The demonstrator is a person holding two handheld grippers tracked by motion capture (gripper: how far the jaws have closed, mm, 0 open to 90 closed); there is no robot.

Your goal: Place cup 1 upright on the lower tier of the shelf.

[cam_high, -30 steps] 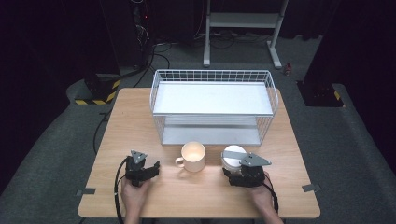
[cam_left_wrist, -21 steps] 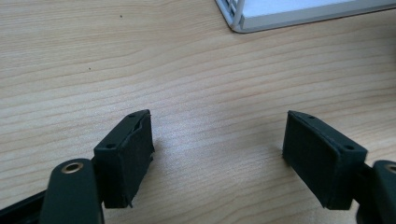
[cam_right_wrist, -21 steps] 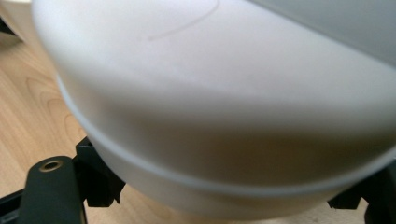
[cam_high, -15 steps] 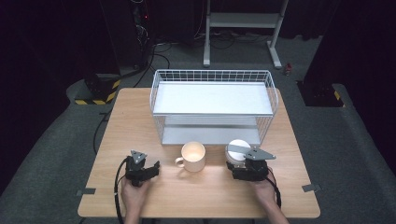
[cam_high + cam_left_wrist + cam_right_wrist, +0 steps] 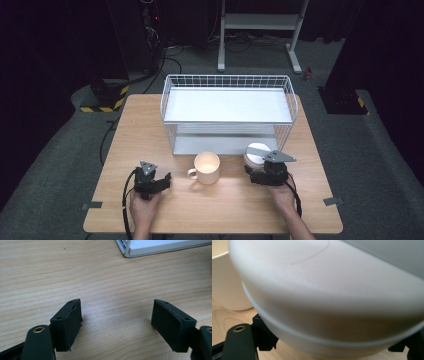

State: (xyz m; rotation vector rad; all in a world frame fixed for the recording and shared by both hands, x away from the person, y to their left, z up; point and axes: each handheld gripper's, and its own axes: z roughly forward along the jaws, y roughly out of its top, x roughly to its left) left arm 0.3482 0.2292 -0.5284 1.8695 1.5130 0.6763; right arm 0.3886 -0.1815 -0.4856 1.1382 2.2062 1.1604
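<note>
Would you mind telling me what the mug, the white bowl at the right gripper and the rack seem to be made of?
The mug looks like glazed ceramic: cream, smooth, thick-walled. The white bowl has a matte, evenly white surface with a moulded ridge around it, so plastic or ceramic; the look leaves it open. The rack appears to be white-coated metal wire, given its thin grid, with flat white shelves.

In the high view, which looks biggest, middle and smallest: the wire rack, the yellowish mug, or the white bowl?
1. The wire rack looks biggest by far.
2. The mug looks next.
3. The white bowl looks smallest, but the right gripper covers part of it, so bowl and mug may really be close.
</note>
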